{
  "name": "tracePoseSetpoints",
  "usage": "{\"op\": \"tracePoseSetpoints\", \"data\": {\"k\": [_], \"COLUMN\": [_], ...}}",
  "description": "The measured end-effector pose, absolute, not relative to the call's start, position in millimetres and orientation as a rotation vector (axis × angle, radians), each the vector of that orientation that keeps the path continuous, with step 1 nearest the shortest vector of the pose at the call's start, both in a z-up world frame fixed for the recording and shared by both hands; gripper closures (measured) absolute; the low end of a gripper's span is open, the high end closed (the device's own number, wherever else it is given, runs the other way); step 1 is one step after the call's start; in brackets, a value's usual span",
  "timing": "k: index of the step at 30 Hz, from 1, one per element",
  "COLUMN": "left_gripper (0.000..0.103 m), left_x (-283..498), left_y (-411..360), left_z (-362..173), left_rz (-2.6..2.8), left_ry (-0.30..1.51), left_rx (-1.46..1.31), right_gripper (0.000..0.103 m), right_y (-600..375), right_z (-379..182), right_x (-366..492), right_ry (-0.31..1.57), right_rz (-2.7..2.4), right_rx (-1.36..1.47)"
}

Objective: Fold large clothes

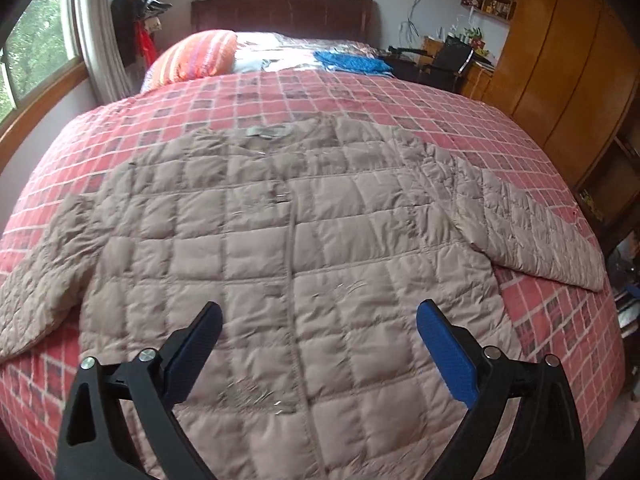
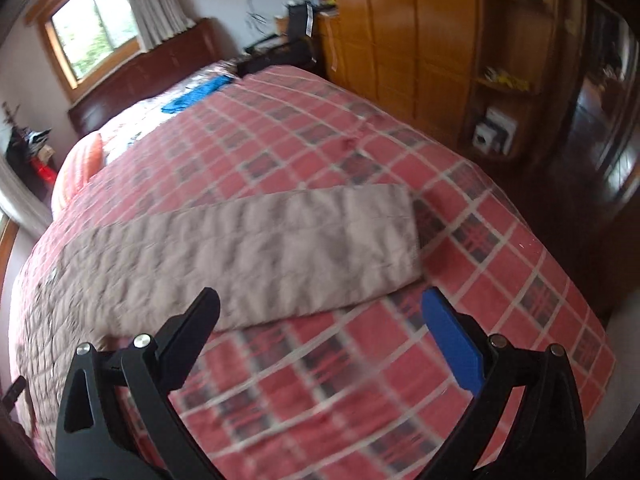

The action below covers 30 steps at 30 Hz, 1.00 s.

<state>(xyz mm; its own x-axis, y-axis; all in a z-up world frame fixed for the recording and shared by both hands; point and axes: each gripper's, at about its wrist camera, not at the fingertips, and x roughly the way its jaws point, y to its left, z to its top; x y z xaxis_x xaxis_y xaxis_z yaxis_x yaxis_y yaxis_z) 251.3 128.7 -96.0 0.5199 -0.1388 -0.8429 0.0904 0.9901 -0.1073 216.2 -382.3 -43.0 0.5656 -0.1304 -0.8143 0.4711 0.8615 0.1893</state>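
Observation:
A beige quilted jacket (image 1: 288, 240) lies flat and front up on a red plaid bedspread (image 1: 360, 96), collar toward the headboard, both sleeves spread out to the sides. My left gripper (image 1: 320, 316) hovers open above the jacket's lower front, with nothing between its blue pads. In the right wrist view the jacket's right sleeve (image 2: 280, 240) stretches across the bedspread (image 2: 500, 280), its cuff pointing right. My right gripper (image 2: 320, 304) is open just above the sleeve's lower edge, holding nothing.
An orange striped pillow (image 1: 196, 56) and a blue cloth (image 1: 352, 62) lie near the dark headboard (image 1: 280, 12). Wooden wardrobes (image 2: 400, 32) and shelves stand along the bed's right side. Windows (image 1: 36, 48) line the left wall. The bed's right edge (image 2: 592, 320) drops to a dark floor.

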Motion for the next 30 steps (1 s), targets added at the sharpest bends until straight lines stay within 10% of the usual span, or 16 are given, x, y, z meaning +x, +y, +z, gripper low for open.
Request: {"op": "tracePoseSetpoints", "data": {"k": [13,24,30], "left_gripper": [0.03,0.066,0.076], "left_x": [357.6,369.9,369.7], "left_y": [35.7,67.6,78.2], "left_z": [-162.0,-191.6,-197.1], "left_rz": [-0.433,-0.462,-0.477], "left_ry": [1.26,1.273,1.269], "left_rx": [-0.268,-0.418,-0.46], "right_gripper": [0.006,0.082,0.097], "right_y": [-470.6,-458.5,-432.0], "right_z": [-111.9,-132.7,-108.2], "right_x": [254.4,272.6,276.5], "right_ry": [1.058,1.098,1.063], "right_rz": [-0.349,-0.349,-0.377], "right_rx": [0.53,0.5,0.47]}}
